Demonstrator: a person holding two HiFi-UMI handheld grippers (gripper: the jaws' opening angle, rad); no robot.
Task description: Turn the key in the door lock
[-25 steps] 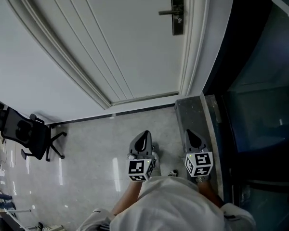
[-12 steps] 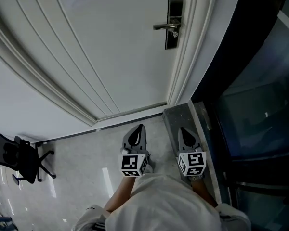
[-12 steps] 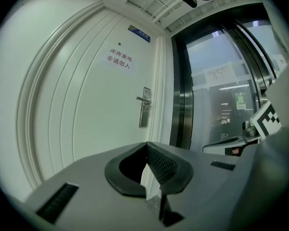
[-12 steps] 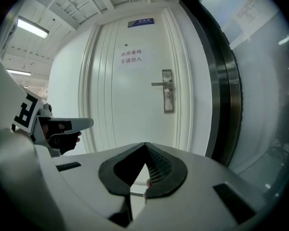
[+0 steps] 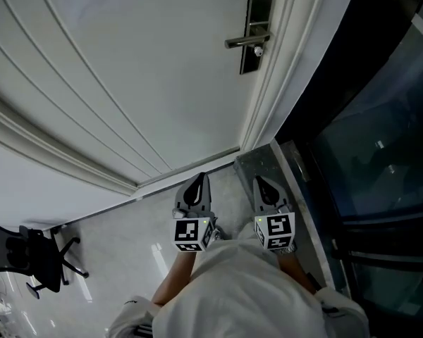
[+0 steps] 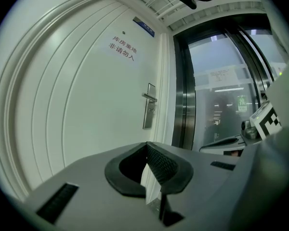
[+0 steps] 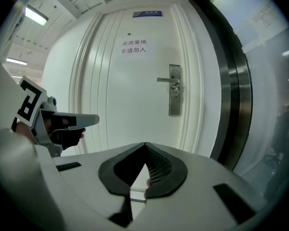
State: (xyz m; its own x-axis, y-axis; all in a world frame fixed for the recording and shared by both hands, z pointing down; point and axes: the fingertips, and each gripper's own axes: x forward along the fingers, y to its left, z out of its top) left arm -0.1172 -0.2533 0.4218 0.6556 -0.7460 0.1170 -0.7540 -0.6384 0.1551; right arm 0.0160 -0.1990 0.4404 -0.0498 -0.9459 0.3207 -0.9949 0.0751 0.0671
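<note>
Both clenched, empty: left gripper point(image 5: 200, 177), right gripper point(image 5: 257, 180); lock plate point(image 5: 259, 9) upright, handle point(image 5: 240, 42) pts left.

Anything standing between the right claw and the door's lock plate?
Nothing: the right gripper view shows open air from the shut right claw to the grey metal lock plate on the white panelled door.

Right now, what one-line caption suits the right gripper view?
Right gripper, jaws shut and empty, faces a white door with a lever handle; left gripper alongside.
</note>
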